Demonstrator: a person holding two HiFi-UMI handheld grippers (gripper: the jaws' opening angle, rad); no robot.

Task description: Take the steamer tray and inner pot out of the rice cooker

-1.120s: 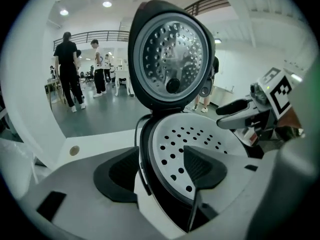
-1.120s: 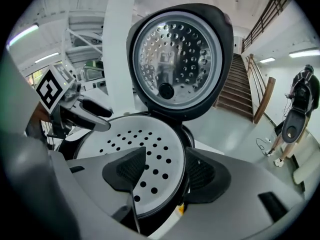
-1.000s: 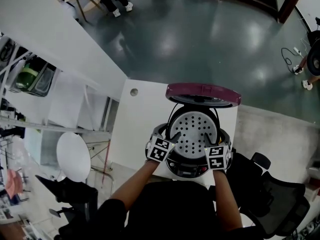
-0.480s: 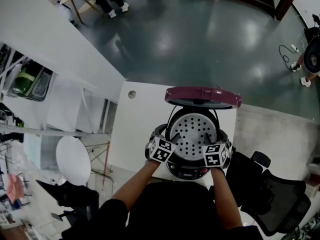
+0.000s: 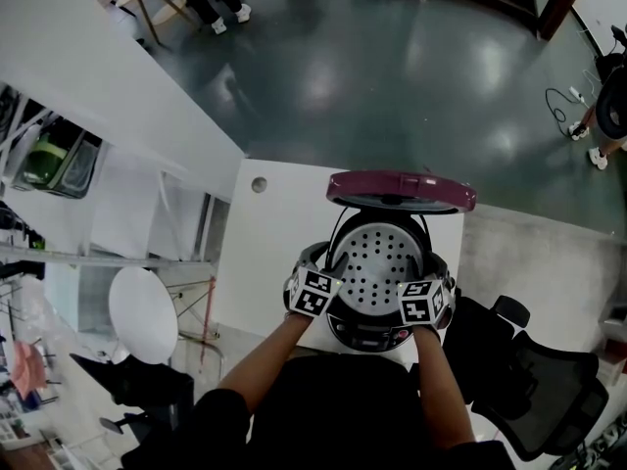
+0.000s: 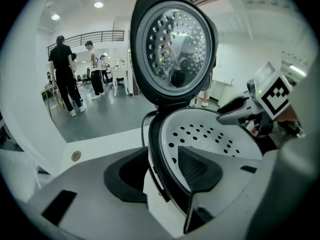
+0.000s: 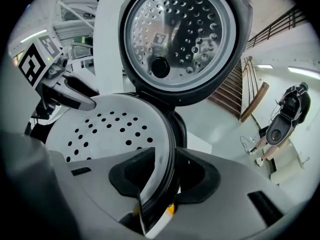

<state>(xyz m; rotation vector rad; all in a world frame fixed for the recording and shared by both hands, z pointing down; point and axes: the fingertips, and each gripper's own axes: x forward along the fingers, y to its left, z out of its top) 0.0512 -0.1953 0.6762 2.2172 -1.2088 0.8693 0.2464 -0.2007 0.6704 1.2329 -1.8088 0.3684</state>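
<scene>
The rice cooker (image 5: 367, 333) stands open on the white table (image 5: 274, 253), its maroon lid (image 5: 400, 190) raised at the back. The white perforated steamer tray (image 5: 377, 258) sits in its mouth and hides the inner pot. My left gripper (image 5: 330, 270) straddles the tray's left rim (image 6: 162, 171); its jaws have just been closing, one pad outside the cooker wall, one inside the tray (image 6: 210, 134), not clearly pressing. My right gripper (image 5: 428, 282) has also just been closing and pinches the tray's right rim (image 7: 167, 176) between its pads. Each gripper shows in the other's view: right gripper (image 6: 250, 114), left gripper (image 7: 75, 96).
A black office chair (image 5: 534, 380) stands right of the table and a round white stool (image 5: 142, 306) to its left. A cable hole (image 5: 259, 184) marks the table's far left corner. People stand on the dark floor beyond (image 6: 62, 74).
Both grippers have stayed at the cooker's rim. The right gripper's marker cube has shifted slightly toward the tray. The tray and lid have not moved.
</scene>
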